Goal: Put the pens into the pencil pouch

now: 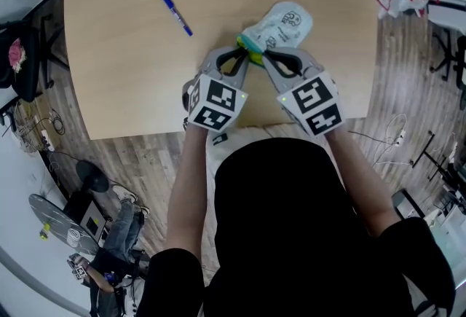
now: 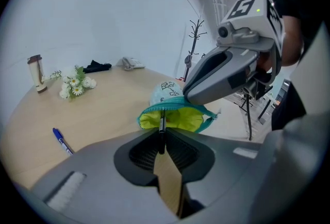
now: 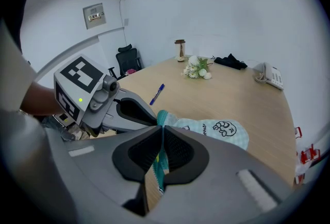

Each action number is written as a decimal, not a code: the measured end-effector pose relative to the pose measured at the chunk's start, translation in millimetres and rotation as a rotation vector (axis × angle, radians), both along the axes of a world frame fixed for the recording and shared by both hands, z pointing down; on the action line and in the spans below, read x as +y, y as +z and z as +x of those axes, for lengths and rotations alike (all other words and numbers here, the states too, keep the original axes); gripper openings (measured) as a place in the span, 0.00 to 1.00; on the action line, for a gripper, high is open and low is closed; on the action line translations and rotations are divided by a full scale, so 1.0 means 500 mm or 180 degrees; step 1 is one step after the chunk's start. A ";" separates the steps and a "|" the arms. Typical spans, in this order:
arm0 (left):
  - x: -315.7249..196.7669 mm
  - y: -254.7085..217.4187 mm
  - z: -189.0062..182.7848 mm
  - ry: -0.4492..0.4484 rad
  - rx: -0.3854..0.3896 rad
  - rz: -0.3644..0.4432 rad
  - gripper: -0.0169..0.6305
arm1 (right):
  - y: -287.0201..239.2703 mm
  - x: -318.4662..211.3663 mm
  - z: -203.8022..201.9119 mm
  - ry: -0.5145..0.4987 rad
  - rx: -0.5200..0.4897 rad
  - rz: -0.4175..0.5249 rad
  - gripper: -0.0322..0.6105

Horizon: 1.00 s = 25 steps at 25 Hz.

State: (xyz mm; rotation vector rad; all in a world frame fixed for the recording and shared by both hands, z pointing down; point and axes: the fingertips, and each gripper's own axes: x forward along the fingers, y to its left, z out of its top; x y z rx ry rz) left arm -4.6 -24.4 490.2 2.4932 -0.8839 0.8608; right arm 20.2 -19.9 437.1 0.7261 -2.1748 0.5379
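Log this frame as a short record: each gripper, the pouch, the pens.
left gripper: shut on a dark pen, its far end at the mouth of the pouch
right gripper: shut on the pouch's teal rim
pouch: lying on the table, mouth open, yellow lining showing
blue pen: loose on the table, apart from the pouch

Three cameras, one pale wooden table (image 1: 124, 82).
Your head camera looks steeply down from above; those on your left gripper (image 1: 242, 57) and right gripper (image 1: 266, 59) sit close behind the jaws, facing across the tabletop. All share the mint fabric pouch (image 1: 287, 22) and blue plastic pen (image 1: 176, 14).
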 end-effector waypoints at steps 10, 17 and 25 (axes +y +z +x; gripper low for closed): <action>-0.010 -0.001 0.010 0.0013 0.0009 0.0079 0.09 | 0.001 -0.002 0.001 0.0007 -0.0013 -0.0012 0.09; -0.021 -0.009 0.006 -0.0058 0.0068 0.0133 0.11 | -0.003 -0.003 -0.004 0.0018 -0.0014 -0.0005 0.09; -0.019 -0.020 -0.012 -0.0111 0.0069 0.0178 0.11 | -0.001 0.003 -0.005 0.0020 0.0001 -0.0013 0.09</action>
